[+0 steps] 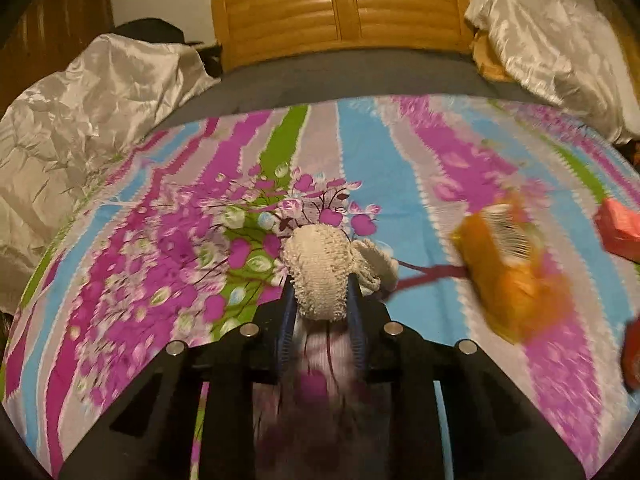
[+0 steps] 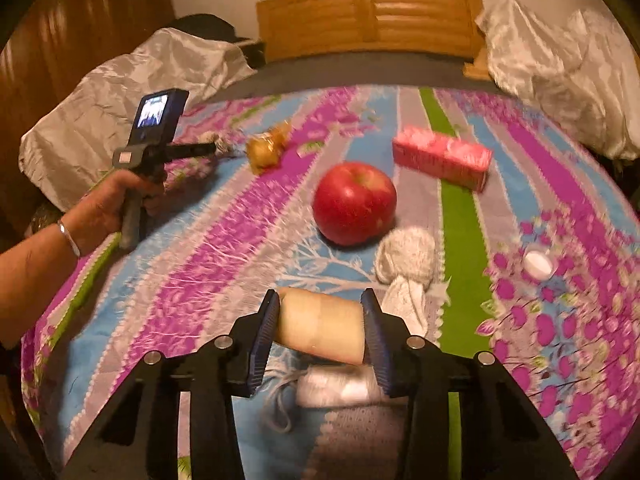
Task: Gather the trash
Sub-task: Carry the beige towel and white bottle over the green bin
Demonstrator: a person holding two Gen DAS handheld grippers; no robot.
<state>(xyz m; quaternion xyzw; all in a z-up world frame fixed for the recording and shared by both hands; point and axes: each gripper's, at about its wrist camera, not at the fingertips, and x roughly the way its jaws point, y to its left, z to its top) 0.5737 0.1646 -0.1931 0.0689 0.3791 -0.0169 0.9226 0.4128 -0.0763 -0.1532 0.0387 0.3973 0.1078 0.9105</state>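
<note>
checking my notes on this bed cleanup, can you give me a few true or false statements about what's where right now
1. The left gripper has its jaws shut on a cream knitted cloth. True.
2. The right gripper holds the apple. False: it holds a cardboard tube; the apple lies on the bedspread.
3. The pink carton lies beyond the apple. True.
4. The carton stands upright. False: it lies on its side.

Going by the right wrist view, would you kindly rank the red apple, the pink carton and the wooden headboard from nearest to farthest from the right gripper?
1. The red apple, on the bedspread just beyond the right gripper.
2. The pink carton, farther back, to the right.
3. The wooden headboard, at the far end of the bed.
</note>
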